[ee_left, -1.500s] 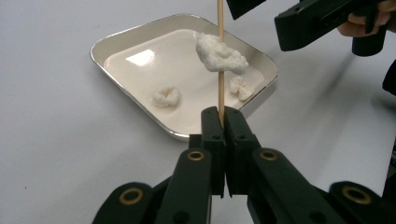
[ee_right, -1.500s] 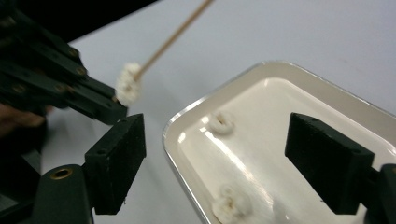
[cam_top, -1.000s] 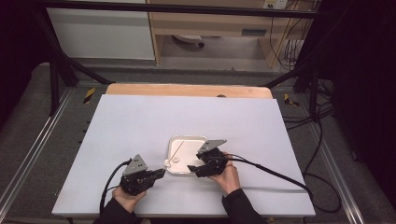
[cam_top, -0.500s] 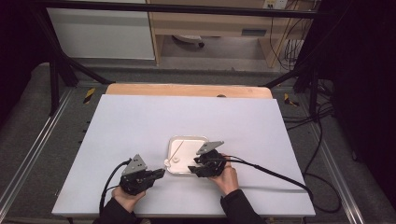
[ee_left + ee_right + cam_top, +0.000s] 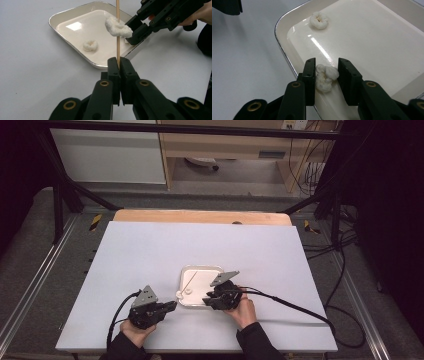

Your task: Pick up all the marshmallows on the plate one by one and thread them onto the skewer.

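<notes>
The left hand-held gripper [image 5: 119, 65] clamps a wooden skewer [image 5: 117, 32]. At two o'clock beyond, the right hand-held gripper [image 5: 326, 72], jaws just closing, squeezes a puffy white piece [image 5: 325, 77] against the skewer, seemingly threading it; another piece [image 5: 90, 45] waits in the tray [image 5: 75, 13].

I am working in what looks like a lab or test room set up for recording. The white table [image 5: 200, 255] sits inside a black metal frame [image 5: 60, 195], with aluminium rails [image 5: 30, 290] along the grey floor on both sides. Loose black cables [image 5: 345, 270] run across the floor at the right, and plain wooden shelving [image 5: 225, 150] and a white cabinet [image 5: 110, 155] stand behind.
</notes>
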`<state>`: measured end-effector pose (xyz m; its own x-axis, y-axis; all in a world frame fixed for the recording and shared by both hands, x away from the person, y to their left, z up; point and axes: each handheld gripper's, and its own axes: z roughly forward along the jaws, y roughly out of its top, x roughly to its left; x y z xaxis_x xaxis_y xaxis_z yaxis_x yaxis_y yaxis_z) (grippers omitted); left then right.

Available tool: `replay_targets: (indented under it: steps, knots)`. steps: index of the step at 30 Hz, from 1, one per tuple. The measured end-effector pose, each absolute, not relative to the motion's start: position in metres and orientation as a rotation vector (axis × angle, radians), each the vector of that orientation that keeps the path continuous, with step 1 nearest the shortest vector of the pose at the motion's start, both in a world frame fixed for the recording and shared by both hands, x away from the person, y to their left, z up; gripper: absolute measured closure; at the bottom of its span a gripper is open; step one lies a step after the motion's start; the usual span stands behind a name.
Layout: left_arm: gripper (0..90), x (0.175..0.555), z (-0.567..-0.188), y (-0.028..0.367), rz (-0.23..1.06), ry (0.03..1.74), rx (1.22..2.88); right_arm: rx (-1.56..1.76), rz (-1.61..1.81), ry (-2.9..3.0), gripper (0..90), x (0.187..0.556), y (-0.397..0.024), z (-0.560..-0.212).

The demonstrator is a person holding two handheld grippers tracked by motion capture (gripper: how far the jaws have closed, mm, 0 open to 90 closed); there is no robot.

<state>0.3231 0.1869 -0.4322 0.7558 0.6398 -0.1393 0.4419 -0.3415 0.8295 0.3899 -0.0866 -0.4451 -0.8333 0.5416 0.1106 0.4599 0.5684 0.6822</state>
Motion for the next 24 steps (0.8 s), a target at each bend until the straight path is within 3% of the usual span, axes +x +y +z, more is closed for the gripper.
replay_targets:
  steps: [10,24]
  knots:
    - [87.4,0.323,-0.432,0.187,0.258,0.810,1.996,0.907,1.167,2.657,74.6,0.390,-0.089,-0.440]
    - [87.4,0.319,-0.432,0.182,0.248,0.758,1.997,0.942,1.554,2.529,74.2,0.389,-0.118,-0.386]
